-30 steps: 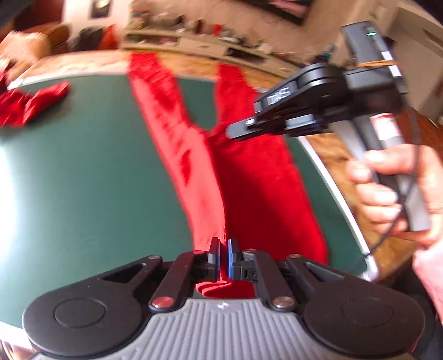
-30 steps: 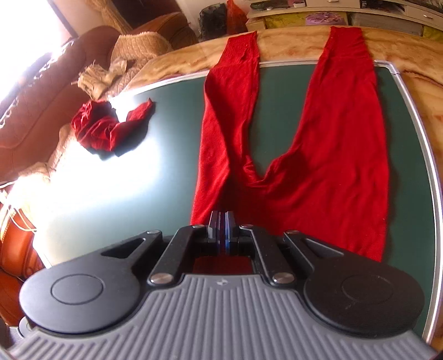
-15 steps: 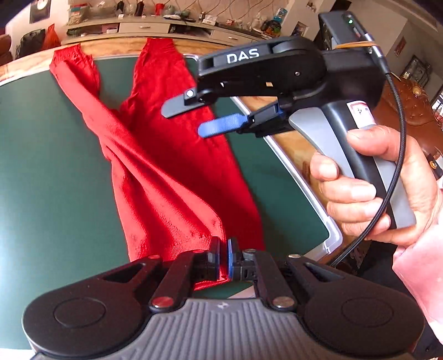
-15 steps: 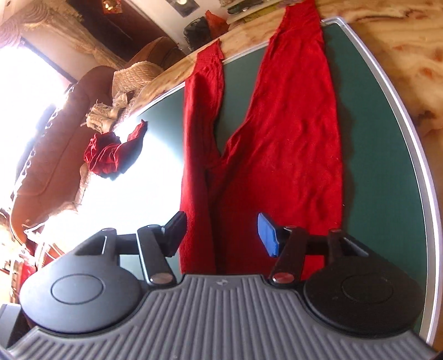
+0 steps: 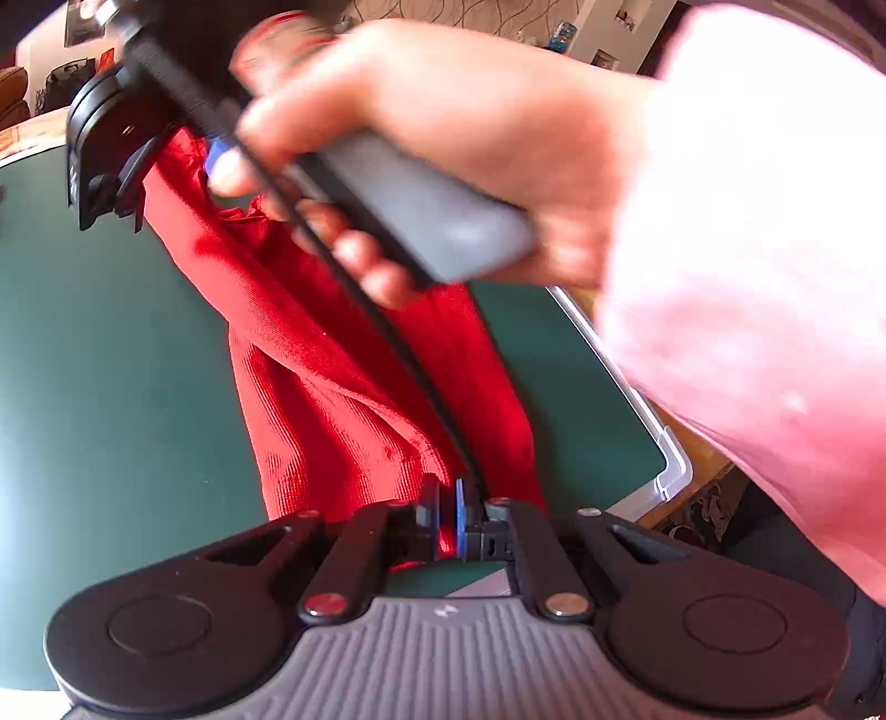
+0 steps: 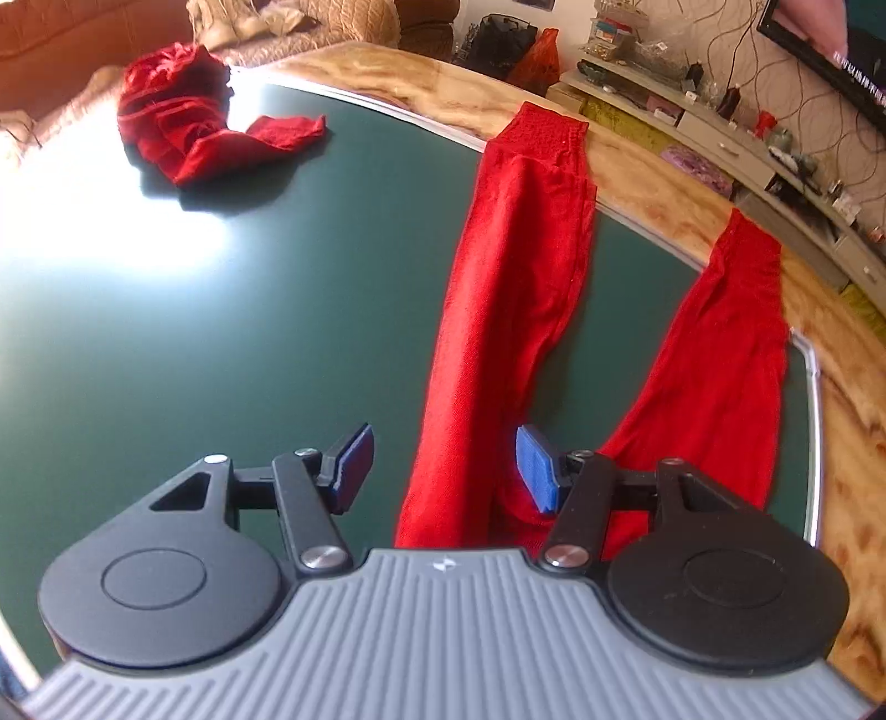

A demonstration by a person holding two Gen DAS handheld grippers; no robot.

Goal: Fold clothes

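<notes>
Red trousers (image 6: 515,266) lie spread on the green mat (image 6: 221,332), both legs reaching onto the wooden table edge far from me. My left gripper (image 5: 447,493) is shut on the near edge of the trousers (image 5: 332,399), red cloth pinched between its pads. My right gripper (image 6: 443,471) stands open just above the near part of the left trouser leg, its pads clear of the cloth. In the left wrist view the right gripper (image 5: 160,177) is blurred at the upper left, and the hand (image 5: 443,138) holding it fills the top.
A crumpled red garment (image 6: 183,127) lies at the mat's far left. The mat's pale rim (image 5: 664,443) and the wooden table edge (image 6: 637,183) run along the right. A sofa (image 6: 55,33) and a cluttered shelf (image 6: 720,127) stand beyond the table.
My right gripper opened, let go of the trousers and swung left across the left wrist view, rolling as it went. The left gripper kept its grip on the cloth.
</notes>
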